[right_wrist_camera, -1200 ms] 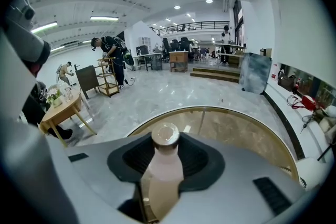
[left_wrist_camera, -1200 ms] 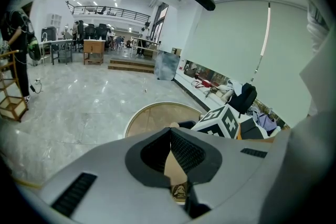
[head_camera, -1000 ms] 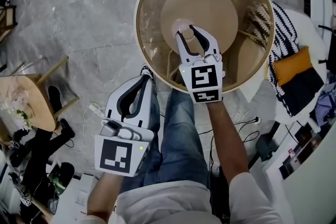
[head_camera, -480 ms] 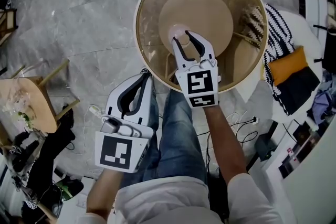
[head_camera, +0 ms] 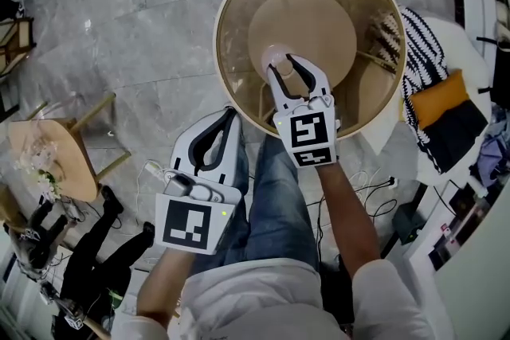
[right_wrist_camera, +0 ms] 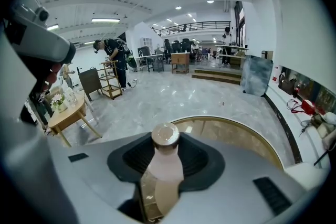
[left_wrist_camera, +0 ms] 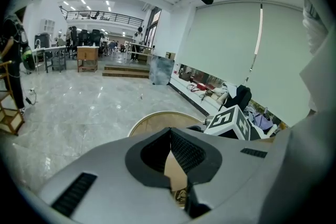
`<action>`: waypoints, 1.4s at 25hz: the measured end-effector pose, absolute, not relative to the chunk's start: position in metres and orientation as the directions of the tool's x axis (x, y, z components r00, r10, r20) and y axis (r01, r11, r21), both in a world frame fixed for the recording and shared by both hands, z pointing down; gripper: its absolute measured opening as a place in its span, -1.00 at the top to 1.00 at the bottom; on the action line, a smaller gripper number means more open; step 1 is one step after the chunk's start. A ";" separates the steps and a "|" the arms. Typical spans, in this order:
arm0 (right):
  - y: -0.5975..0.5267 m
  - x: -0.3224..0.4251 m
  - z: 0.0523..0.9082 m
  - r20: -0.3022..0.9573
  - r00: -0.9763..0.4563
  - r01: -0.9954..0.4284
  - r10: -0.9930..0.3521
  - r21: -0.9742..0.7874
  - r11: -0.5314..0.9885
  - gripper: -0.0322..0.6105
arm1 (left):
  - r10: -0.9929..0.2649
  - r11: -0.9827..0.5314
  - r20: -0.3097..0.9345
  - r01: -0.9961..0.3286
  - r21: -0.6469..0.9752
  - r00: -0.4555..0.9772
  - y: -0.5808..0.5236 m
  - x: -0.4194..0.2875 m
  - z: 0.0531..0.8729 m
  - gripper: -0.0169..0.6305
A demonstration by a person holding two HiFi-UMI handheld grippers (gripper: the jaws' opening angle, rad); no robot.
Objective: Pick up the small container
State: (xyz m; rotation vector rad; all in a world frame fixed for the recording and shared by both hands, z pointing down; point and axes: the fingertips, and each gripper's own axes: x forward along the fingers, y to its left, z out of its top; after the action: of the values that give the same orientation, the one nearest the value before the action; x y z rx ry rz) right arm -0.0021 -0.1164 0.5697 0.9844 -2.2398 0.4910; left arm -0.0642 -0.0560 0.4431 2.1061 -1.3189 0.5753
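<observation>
As it tilts downward, the right gripper (head_camera: 284, 66) clasps the small container (right_wrist_camera: 164, 165).

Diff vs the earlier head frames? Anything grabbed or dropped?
Nothing grabbed or released. The right gripper stays shut on the small container over the round table; any lift is too slight to see. The left gripper stays shut and empty beside the person's leg.
</observation>
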 end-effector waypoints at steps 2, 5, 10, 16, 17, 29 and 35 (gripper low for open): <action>-0.116 -0.003 0.564 0.680 -0.519 -0.755 -0.519 -0.079 0.651 0.44 | -0.655 -0.345 0.629 -0.906 0.244 0.419 -0.057 -0.065 0.439 0.89; -0.115 -0.003 0.555 0.678 -0.519 -0.756 -0.520 -0.079 0.650 0.44 | -0.657 -0.347 0.625 -0.905 0.247 0.422 -0.060 -0.066 0.431 0.89; -0.114 -0.001 0.539 0.677 -0.516 -0.759 -0.524 -0.079 0.646 0.44 | -0.662 -0.349 0.618 -0.904 0.246 0.423 -0.062 -0.068 0.419 0.89; -0.115 0.000 0.522 0.676 -0.515 -0.762 -0.527 -0.079 0.643 0.44 | -0.661 -0.349 0.621 -0.905 0.244 0.422 -0.056 -0.073 0.409 0.89; -0.115 -0.001 0.518 0.675 -0.515 -0.762 -0.529 -0.078 0.643 0.44 | -0.662 -0.353 0.618 -0.904 0.241 0.424 -0.055 -0.074 0.407 0.89; -0.105 -0.001 0.475 0.666 -0.526 -0.754 -0.529 -0.079 0.652 0.44 | -0.675 -0.365 0.597 -0.900 0.240 0.433 -0.047 -0.069 0.373 0.89; -0.098 0.001 0.454 0.666 -0.534 -0.747 -0.521 -0.083 0.659 0.45 | -0.687 -0.371 0.577 -0.896 0.246 0.443 -0.044 -0.067 0.356 0.89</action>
State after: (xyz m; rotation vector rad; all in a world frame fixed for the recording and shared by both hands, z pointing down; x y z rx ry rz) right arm 0.0015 -0.0982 0.4536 0.9783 -2.2627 0.4822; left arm -0.0673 -0.0441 0.3560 2.1691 -1.3236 0.5204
